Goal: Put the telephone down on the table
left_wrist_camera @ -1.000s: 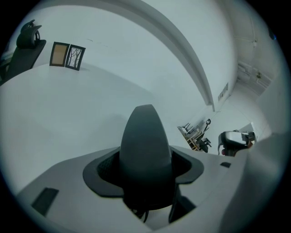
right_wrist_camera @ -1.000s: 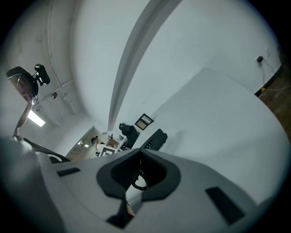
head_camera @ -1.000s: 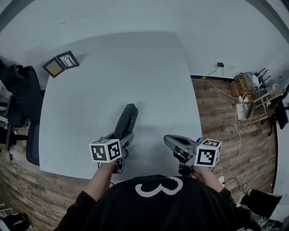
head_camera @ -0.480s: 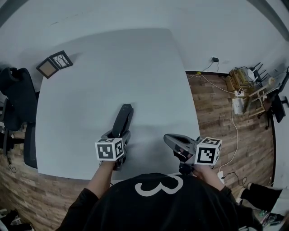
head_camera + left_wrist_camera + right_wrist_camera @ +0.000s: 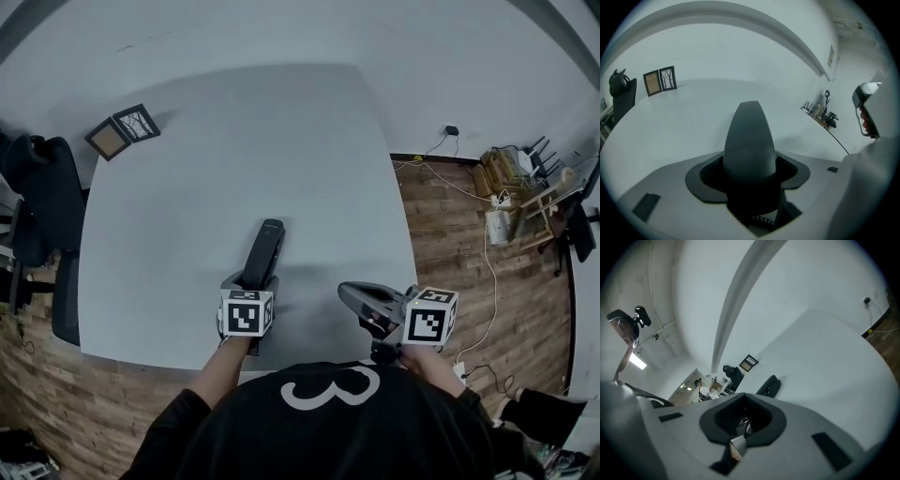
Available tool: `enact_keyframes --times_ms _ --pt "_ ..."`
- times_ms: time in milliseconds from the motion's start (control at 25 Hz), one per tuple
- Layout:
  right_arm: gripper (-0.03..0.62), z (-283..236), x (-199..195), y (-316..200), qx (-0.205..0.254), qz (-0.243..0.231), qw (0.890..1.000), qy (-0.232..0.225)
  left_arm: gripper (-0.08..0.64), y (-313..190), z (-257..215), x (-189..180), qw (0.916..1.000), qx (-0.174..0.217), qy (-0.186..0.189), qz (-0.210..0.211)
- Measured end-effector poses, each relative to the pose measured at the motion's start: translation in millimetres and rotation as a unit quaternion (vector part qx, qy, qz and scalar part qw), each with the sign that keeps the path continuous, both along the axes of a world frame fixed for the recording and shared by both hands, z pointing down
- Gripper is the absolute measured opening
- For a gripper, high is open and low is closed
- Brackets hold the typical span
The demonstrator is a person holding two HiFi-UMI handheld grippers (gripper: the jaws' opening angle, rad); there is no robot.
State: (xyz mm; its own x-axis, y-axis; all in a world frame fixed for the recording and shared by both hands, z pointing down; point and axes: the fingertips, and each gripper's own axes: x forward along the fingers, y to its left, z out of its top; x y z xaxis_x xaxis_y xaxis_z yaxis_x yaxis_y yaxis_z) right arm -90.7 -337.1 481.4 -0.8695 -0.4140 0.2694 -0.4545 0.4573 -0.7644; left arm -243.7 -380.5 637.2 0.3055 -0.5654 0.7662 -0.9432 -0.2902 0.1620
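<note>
White table [image 5: 234, 141] fills most of the head view, with wood floor [image 5: 450, 225] to its right and a cable [image 5: 490, 281] trailing over the boards. Two small frames [image 5: 124, 132] lie side by side at the far left corner of the table, and a black chair [image 5: 42, 202] stands just off its left edge.

At the near edge the left gripper [image 5: 253, 286] has its jaws closed on the phone [image 5: 263, 248] - a black handset, gripped at its near end. The handset juts forward along the jaws, out over the near part of the table, its far end pointing up the table and slightly right. A soft shadow lies on the table just to its right. Whether the far end touches the table cannot be told. In the left gripper view the handset rises from the dark pads as a rounded, tapering shape that fills the gap between them.

The right gripper [image 5: 361, 298] sits to the right of the left one, well apart from the phone, at the table's near edge and angled toward the left. Its jaws are drawn together with nothing between them - the right gripper view shows only the bare dark recess, with the phone beyond it and the chair and frames farther off.
</note>
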Motion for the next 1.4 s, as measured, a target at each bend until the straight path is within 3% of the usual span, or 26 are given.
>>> enact_keyframes --times_ms 320,480,680,800,880,1160,1400 --pt "0.009 -1.6 4.5 0.0 0.002 0.005 1.000 -0.006 0.295 -0.1 7.5 0.4 0.9989 0.011 -0.044 0.008" --pt "0.009 -1.3 7.0 3.4 0.003 0.006 1.000 -0.007 0.295 -0.1 9.6 1.8 0.9946 0.029 -0.096 0.029" --pt "0.009 5.5 16.8 11.5 -0.003 0.011 1.000 -0.008 0.295 -1.8 10.2 2.8 0.9936 0.058 -0.093 0.030" --pt "0.009 6.0 17.5 13.7 -0.004 0.009 1.000 -0.011 0.296 -1.9 13.0 3.7 0.9958 0.043 -0.076 0.029" --pt "0.009 2.1 14.9 16.7 0.000 0.004 1.000 -0.015 0.345 2.2 13.9 4.1 0.9974 0.030 -0.057 0.033" --pt "0.009 -18.9 20.6 38.0 0.024 -0.018 0.999 -0.015 0.377 24.6 -18.9 -5.3 0.9973 0.062 -0.037 0.012" --pt "0.009 -35.5 26.8 69.4 0.046 -0.040 0.998 -0.018 0.376 57.7 -87.1 0.8 0.9925 0.096 0.063 -0.043"
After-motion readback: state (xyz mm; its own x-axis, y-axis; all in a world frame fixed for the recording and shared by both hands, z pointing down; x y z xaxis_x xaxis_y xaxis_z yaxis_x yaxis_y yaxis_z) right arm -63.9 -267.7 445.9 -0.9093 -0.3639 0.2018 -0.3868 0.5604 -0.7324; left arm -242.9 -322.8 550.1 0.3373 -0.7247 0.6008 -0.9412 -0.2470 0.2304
